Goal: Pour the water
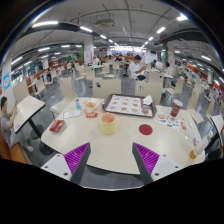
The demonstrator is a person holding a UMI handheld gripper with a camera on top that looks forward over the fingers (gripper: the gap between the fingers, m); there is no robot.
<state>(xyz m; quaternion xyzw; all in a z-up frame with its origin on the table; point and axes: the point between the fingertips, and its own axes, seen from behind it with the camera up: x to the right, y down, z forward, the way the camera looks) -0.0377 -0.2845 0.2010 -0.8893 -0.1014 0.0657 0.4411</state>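
1. Risk first: gripper [104, 160] sits high and well back from the pale round-edged table [110, 150], fingers spread wide with nothing between them. A long approach means room to drift off line and clip a neighbouring item.
2. Left: red flat object [57, 126] near the table edge, a small clear bottle with blue cap [77, 105] behind it. Bottle looks light, so a nudge would likely tip it.
3. Centre: yellow cylindrical cup [108, 123] stands upright just beyond the fingers. Probable pour target or source; contents can't be made out.
4. Behind it: white rectangular tray [129, 105] holding small dark pieces.
5. Right: red round lid-like disc [145, 129], then a dark red tumbler [176, 108]. Fill level not visible.
6. Spill risk: crowded table, any slosh lands on the neighbours.
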